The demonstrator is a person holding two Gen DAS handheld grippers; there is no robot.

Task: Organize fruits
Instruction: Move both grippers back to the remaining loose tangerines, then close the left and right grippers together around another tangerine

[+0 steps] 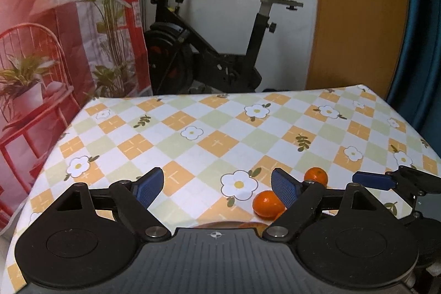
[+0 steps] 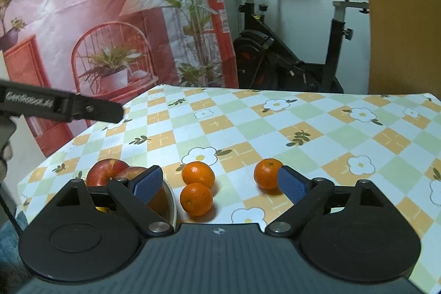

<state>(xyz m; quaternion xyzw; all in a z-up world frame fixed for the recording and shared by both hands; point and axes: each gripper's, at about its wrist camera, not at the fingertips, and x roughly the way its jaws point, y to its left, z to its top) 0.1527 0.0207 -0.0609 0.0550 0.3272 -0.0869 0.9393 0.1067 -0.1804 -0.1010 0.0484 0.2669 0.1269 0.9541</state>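
A table point(image 2: 303, 112) covered with a checked cloth of orange, green and white squares with daisies is seen in both wrist views. Behind it, at twelve o'clock, an exercise bike point(image 1: 209, 46) is stood against a white wall, and at ten o'clock a printed backdrop point(image 2: 82, 4) of a red chair and potted plants is hung.

The left gripper point(image 1: 217, 188) is held above the table with its jaws spread wide, and nothing is held between the blue pads. The right gripper point(image 2: 220, 183) is likewise held with its jaws wide apart and empty. In the left view the right gripper's blue pad is seen at three o'clock; in the right view the left gripper's black finger is seen at nine o'clock.

In the right view, a white plate point(image 2: 169, 200) is seen at eight o'clock, partly hidden behind the left-hand finger, and two red apples point(image 2: 106, 170) are held in it, close together.

Three mandarins are laid on the cloth. Two mandarins point(image 2: 197, 188) are set touching, one in front of the other, just right of the plate, at about six o'clock between the spread pads. The third mandarin point(image 2: 266, 173) is set apart at about four o'clock, its near side hidden by the right-hand pad; whether the two touch cannot be told.
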